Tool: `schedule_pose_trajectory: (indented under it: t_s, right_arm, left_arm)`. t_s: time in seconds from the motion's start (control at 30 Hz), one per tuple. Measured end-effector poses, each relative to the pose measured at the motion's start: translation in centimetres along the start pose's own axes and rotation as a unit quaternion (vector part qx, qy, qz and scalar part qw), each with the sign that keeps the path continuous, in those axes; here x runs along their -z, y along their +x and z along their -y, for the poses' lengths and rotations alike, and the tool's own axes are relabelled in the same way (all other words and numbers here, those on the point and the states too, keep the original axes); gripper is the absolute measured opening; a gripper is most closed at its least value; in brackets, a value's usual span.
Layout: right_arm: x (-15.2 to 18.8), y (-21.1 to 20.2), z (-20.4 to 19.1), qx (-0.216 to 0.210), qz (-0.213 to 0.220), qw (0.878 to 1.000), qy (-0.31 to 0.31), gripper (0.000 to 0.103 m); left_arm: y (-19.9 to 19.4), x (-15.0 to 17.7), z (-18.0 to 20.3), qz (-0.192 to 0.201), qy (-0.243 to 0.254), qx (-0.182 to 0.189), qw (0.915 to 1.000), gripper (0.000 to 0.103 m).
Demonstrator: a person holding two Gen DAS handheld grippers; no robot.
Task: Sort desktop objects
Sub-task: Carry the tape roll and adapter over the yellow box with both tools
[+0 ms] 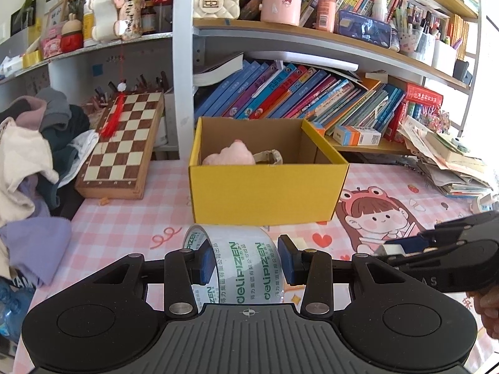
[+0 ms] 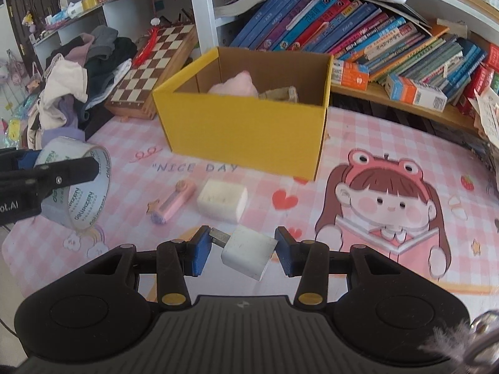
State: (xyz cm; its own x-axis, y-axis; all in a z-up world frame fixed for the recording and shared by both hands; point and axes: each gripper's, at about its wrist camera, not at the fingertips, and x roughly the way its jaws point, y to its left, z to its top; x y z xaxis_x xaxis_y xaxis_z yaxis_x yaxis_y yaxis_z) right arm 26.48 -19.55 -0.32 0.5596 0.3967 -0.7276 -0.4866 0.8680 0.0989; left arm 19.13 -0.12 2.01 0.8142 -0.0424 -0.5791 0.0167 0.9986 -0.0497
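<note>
My left gripper [image 1: 246, 260] is shut on a clear packing tape roll [image 1: 237, 268], held just in front of the yellow cardboard box [image 1: 268, 193]. The right wrist view shows that tape roll [image 2: 78, 187] off the table at the left. My right gripper [image 2: 240, 249] is shut on a white charger plug [image 2: 249, 254], one pad on its metal prong, the other on its corner. The box [image 2: 246, 137] holds a pink plush [image 2: 234, 87] and a beige item. A white block [image 2: 223, 199] and a small pink device [image 2: 173, 202] lie on the pink mat.
A chessboard [image 1: 121, 146] leans behind the box on the left, next to a pile of clothes [image 1: 37, 155]. Shelves of books [image 1: 296, 93] stand behind the box. Stacked papers [image 1: 452, 168] fill the right edge. A water bottle [image 1: 12, 305] sits at the bottom left.
</note>
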Motion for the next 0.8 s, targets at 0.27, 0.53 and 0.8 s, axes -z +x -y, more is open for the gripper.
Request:
schedule_pose_trajectory:
  t_s: [0.27, 0.53, 0.8]
  right_arm:
    - [-5.2, 0.4, 1.9, -0.008, 0.024, 0.999, -0.025, 0.043]
    - [-11.6, 1.1, 3.4, -0.007, 0.063, 0.996, -0.066, 0.043]
    - [-16.3, 3.1, 4.1, -0.01, 0.065, 0.99, -0.123, 0.043]
  left_arm:
    - [1.5, -3.9, 0.3, 0.021, 0.017, 0.011, 0.9996, 0.04]
    - [4.0, -9.0, 0.4, 0.06, 0.037, -0.004, 0.9975, 0.04]
    - [7.2, -12.8, 1.0, 0.071, 0.065, -0.017, 0.9952, 0.04]
